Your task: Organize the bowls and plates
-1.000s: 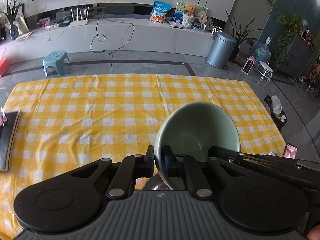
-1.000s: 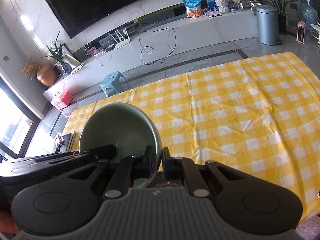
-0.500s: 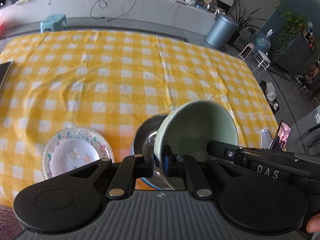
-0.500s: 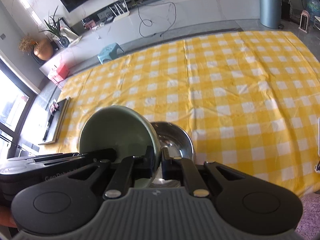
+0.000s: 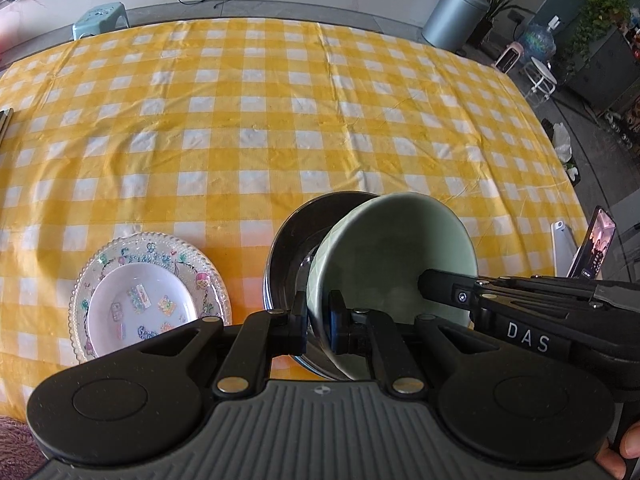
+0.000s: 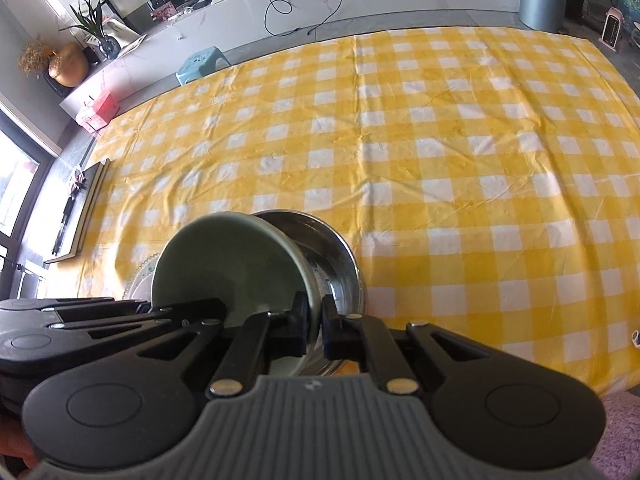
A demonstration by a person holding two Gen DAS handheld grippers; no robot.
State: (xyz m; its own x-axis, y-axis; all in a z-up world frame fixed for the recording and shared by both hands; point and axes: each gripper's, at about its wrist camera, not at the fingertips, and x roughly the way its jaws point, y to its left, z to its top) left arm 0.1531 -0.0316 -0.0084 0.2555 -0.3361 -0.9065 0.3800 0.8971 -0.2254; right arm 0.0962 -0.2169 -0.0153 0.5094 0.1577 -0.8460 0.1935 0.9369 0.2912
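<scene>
Celadon bowl (image 5: 394, 256): rim pinched on opposite sides by left tool (image 5: 318, 322) and right tool (image 6: 314, 326), both clamped tight; held tilted just above steel bowl (image 6: 336, 256) on worktop (image 5: 280, 120). Advice: level, centre, lower gently, release together.

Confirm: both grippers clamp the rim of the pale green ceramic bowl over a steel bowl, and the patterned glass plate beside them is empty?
Not quite. The patterned glass plate is not empty: a smaller white plate lies on it, as the left wrist view shows. The rest holds: left gripper and right gripper clamp the pale green ceramic bowl over the steel bowl.
</scene>
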